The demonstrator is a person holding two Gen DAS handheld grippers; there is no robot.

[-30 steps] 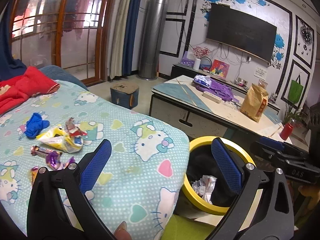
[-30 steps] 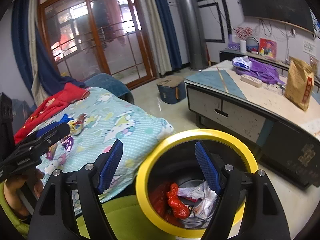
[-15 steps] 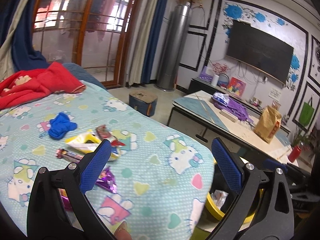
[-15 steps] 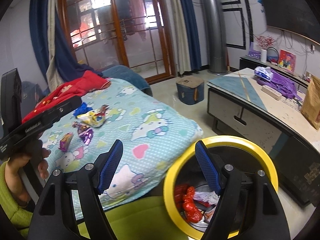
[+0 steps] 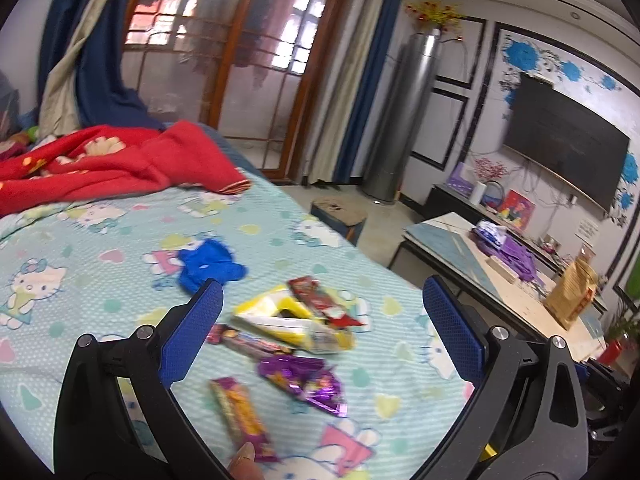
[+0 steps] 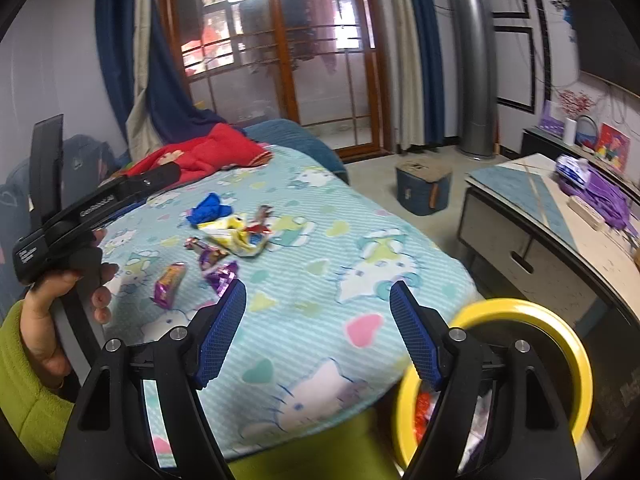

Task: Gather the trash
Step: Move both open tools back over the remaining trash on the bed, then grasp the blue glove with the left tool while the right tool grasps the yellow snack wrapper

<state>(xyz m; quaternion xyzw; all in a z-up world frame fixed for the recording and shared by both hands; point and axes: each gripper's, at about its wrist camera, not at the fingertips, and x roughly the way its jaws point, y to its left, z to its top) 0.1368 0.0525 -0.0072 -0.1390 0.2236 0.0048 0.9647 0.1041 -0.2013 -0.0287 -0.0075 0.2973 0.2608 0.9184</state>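
Observation:
Several wrappers lie on the Hello Kitty sheet: a yellow bag point(image 5: 294, 322), a red wrapper point(image 5: 320, 300), a purple foil wrapper point(image 5: 306, 378), an orange-purple bar point(image 5: 242, 416), a thin dark bar point(image 5: 248, 340) and a blue crumpled piece point(image 5: 210, 264). My left gripper point(image 5: 320, 328) is open and empty, hovering just above the pile. My right gripper point(image 6: 318, 332) is open and empty over the bed's near edge. The yellow-rimmed bin point(image 6: 576, 344) stands at its right with trash inside.
A red blanket point(image 5: 112, 164) lies at the bed's far end. A low table point(image 6: 560, 216) with a purple bag and a brown paper bag point(image 5: 572, 296) stands to the right. A small blue stool point(image 6: 424, 190) sits on the floor beyond the bed.
Both grippers swung left from the bin toward the bed. The left one now hovers over the wrappers; the bin has slid to the right edge of the right view.

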